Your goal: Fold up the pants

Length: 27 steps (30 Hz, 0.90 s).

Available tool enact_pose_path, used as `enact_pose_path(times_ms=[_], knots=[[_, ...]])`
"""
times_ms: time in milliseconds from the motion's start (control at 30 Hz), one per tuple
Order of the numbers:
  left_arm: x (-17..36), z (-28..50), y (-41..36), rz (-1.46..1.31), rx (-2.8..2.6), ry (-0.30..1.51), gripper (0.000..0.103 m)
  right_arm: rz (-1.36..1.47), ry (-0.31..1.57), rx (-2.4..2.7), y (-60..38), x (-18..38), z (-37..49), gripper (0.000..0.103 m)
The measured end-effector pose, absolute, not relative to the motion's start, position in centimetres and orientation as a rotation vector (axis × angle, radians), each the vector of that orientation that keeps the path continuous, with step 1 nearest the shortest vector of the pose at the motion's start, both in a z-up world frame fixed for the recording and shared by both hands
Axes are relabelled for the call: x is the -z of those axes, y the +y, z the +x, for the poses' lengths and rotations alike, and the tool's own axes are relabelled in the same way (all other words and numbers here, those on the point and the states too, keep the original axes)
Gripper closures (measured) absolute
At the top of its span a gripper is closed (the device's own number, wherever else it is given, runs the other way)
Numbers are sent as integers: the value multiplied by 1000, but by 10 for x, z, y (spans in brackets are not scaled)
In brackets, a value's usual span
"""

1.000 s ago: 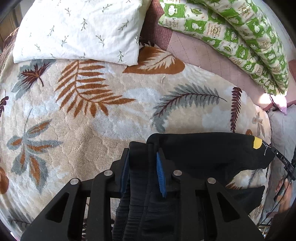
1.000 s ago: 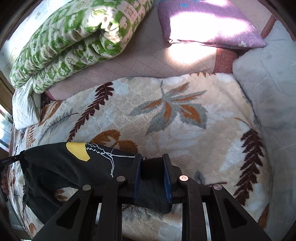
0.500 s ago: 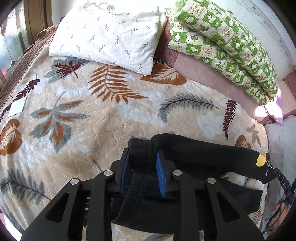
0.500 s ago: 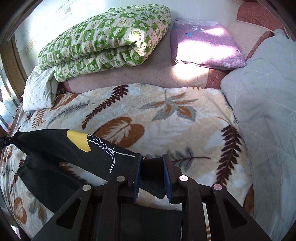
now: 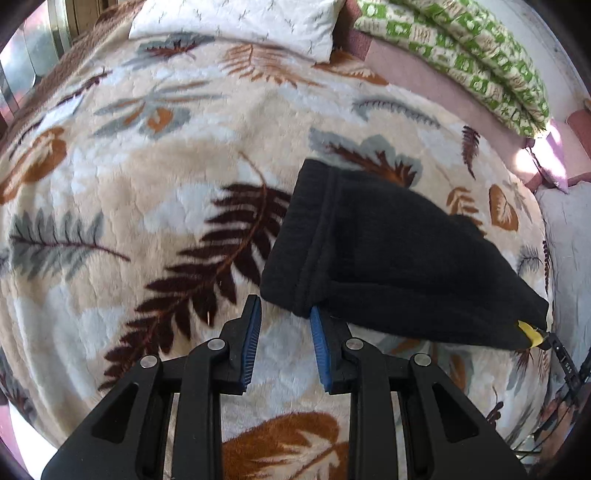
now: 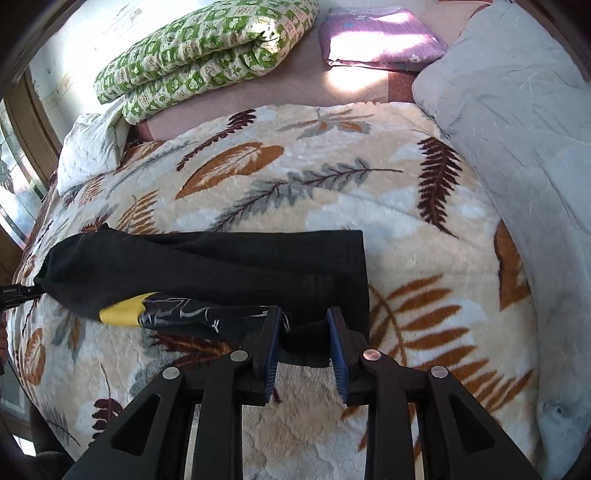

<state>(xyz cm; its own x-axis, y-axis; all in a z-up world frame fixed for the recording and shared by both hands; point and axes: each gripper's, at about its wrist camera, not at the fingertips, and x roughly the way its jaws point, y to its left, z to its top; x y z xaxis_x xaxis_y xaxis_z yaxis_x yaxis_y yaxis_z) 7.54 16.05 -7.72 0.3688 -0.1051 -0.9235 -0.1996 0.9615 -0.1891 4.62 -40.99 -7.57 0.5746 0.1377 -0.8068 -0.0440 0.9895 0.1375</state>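
Black pants (image 5: pixel 388 254) lying folded flat on leaf-print blanket (image 5: pixel 155 206) covering the bed, right of centre in left wrist view, stretched left to right across mid frame in right wrist view (image 6: pixel 221 266). Yellow patch (image 6: pixel 123 312) with white line drawing on near fold; only a sliver of it visible in left view, at far right tip. Left gripper (image 5: pixel 284 332) with blue pads apart, nothing between them, right pad just touching near corner of the pants. Right gripper (image 6: pixel 304 334) also spread apart; dark cloth edge sits in the gap, contact with pads hard to judge, not clamped. Gripper bodies cut off at bottom edge in both views. White sprig-print pillow (image 5: pixel 240 18) at far edge, top cropped. Green patterned quilt (image 6: pixel 207 51) folded far left in right view, purple pillow (image 6: pixel 380 40) far right in sun glare, grey pillow (image 6: pixel 517 129) along right side, partly out of frame. Dark bit of left rig poking in at left rim of right view, too small to make out. Blanket blurred toward far left in left view.
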Motion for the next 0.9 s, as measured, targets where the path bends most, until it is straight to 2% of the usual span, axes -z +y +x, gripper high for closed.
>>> enact_pose_path(times_ms=[67,133,267,300,367,400,467,500,533,700,900], knots=[[83,69,166,-322,-51,1222,78,124,944,-105,-409,72,36,74],[80,60,170,-312,-51,1218,78,114,942,-87,-410,66,28,66],[63,46,180,-292,-12,1201,78,150,916,-71,-422,44,10,66],[57,46,183,-302,-2,1199,78,192,902,-75,-429,38,6,64],[46,52,185,-315,24,1183,78,308,893,-80,-442,29,5,51],[40,57,184,-309,24,1175,75,369,890,-77,-447,26,6,47],[33,71,177,-289,33,1163,60,487,898,-80,-457,25,11,46],[32,80,173,-277,43,1165,48,537,914,-70,-459,28,15,46],[32,88,170,-266,44,1170,46,580,934,-56,-462,32,19,44],[52,122,161,-276,62,1273,46,691,1050,-7,-467,67,41,43],[70,134,161,-332,96,1320,46,762,1079,-17,-464,88,55,43]])
